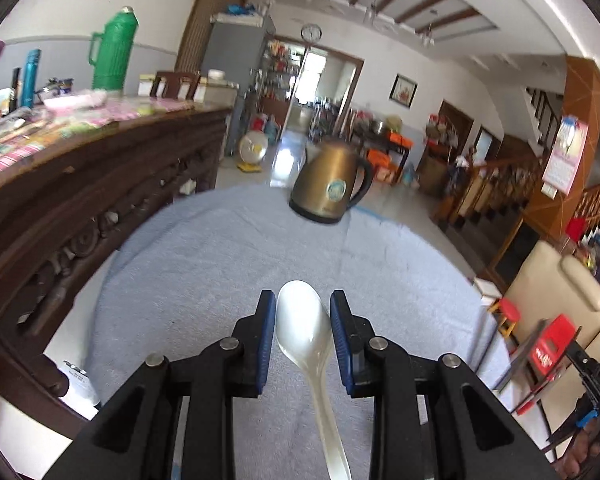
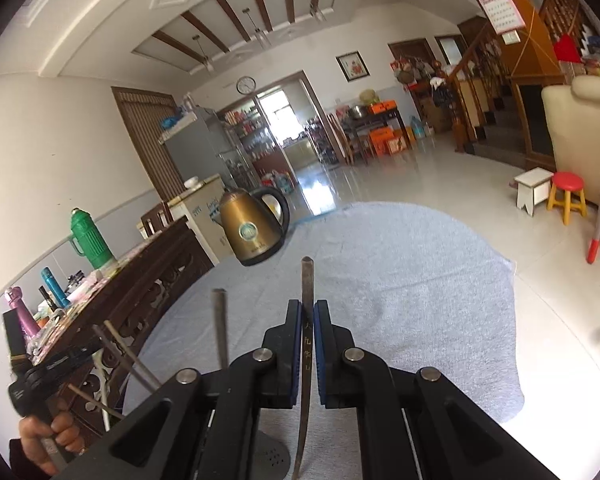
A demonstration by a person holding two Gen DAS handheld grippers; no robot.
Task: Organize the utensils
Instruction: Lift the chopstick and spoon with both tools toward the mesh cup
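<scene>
We are mid-task, as we judge it: both tools are loaded and lifted above the pale blue-grey towel (image 1: 220,264) that fills the lower middle of each frame, and nothing in hand has been put away yet.

The left gripper (image 1: 303,334), at the bottom centre of the left wrist view, grasps a glossy white ceramic soup spoon (image 1: 305,328); the bowl sits between the blue pads, and the handle runs down out of the frame.

The right gripper (image 2: 308,344), at the bottom centre of the right wrist view, is clenched on a thin dark metal chopstick (image 2: 307,280) bearing gold characters; its tip points up toward the middle of the frame.

For containers, we see only a part of one: a grey metal perforated base (image 2: 274,456) at the bottom of the right wrist view, left of centre. Several more thin metal chopsticks (image 2: 220,320) rise from that area, so it looks like a utensil holder already holding some pieces, though its rim is hidden. We judge the spoon and the held chopstick remain to be placed.

A bronze electric kettle (image 1: 330,182) stands at the towel's far edge, in mid-frame.
</scene>
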